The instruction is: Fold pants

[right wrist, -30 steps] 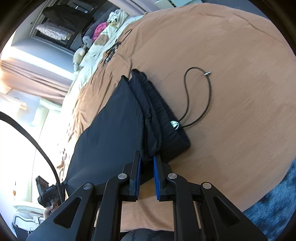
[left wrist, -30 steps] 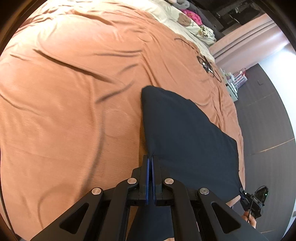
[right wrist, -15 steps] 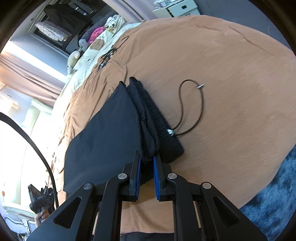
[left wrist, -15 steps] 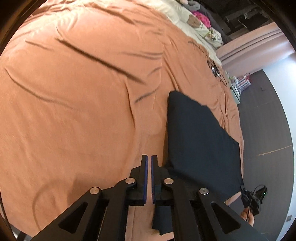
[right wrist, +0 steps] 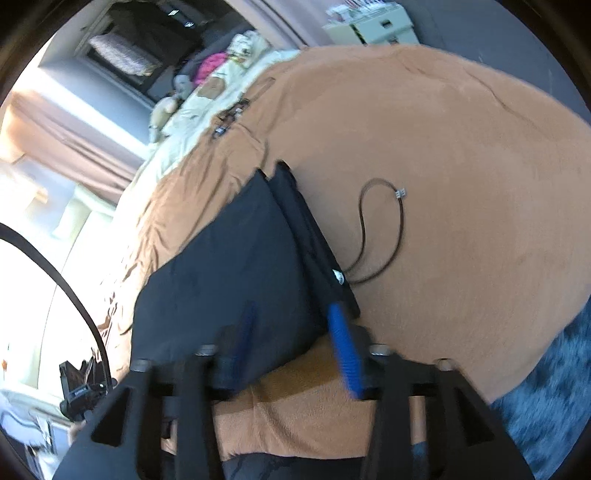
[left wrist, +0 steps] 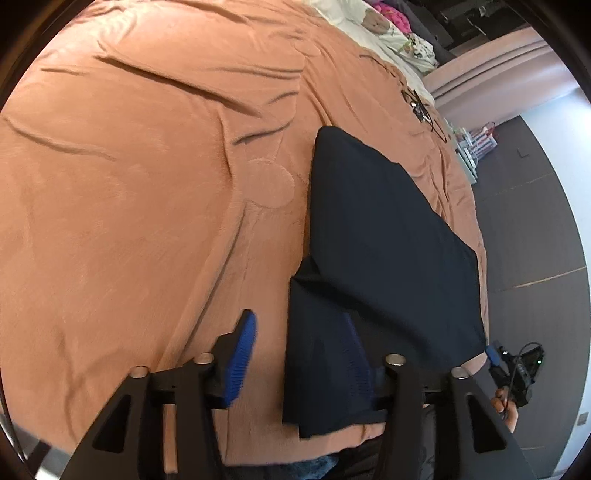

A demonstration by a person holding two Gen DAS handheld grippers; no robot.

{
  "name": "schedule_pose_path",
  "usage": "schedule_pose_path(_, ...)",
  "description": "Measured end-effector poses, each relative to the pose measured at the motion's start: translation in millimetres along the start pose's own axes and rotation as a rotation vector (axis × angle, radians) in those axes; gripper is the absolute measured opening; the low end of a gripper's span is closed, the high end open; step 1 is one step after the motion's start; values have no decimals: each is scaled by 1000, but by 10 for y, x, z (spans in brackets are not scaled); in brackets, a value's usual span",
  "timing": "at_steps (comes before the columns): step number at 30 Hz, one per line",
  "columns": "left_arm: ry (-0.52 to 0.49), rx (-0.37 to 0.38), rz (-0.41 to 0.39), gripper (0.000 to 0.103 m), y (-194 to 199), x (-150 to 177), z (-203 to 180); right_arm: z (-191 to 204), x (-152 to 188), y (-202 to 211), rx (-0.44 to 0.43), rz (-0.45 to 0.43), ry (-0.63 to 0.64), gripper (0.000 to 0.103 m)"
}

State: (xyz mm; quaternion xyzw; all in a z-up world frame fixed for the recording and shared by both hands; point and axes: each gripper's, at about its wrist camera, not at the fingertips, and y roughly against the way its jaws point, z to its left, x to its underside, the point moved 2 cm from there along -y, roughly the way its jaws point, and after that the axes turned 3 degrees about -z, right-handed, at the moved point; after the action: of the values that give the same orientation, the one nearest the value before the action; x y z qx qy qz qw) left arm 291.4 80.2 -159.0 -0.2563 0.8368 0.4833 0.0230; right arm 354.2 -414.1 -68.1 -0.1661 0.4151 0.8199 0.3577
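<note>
Dark navy pants (left wrist: 380,229) lie folded on the orange-brown bedspread (left wrist: 147,206). In the left wrist view my left gripper (left wrist: 298,315) hangs over their near corner, its jaws opening. The loose flap lies between the blue pads (left wrist: 242,350), and neither pad presses on it. In the right wrist view the pants (right wrist: 229,266) show their waistband edge, with a dark drawstring (right wrist: 382,229) looped out on the spread. My right gripper (right wrist: 292,305) stands at that near edge, its jaws also opening, with the cloth free between them. It also shows as the right gripper (left wrist: 517,369) in a hand.
Pale pillows and soft toys (right wrist: 221,74) crowd the head of the bed, with tangled black cables (left wrist: 419,105) beside them. Dark floor (left wrist: 535,221) runs along the bed's far side. A blue shaggy rug (right wrist: 554,387) lies below the near edge. A drawer unit (right wrist: 373,26) stands beyond.
Both grippers went from shut to open and let go of the pants. The left gripper shifted sideways, and the pants' near flap now lies loose on the spread.
</note>
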Motion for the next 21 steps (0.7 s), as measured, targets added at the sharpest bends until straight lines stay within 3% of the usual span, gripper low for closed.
schedule_pose_path(3, -3, -15, -22, 63, 117, 77, -35, -45, -14, 33, -22, 5, 47, 55)
schedule_pose_path(10, 7, -29, -58, 63, 199, 174, -101, 80, -259, -168, -83, 56, 180, 55)
schedule_pose_path(21, 89, -4, -53, 63, -116, 326, 67, 269, -745, -816, -91, 139, 311, 55)
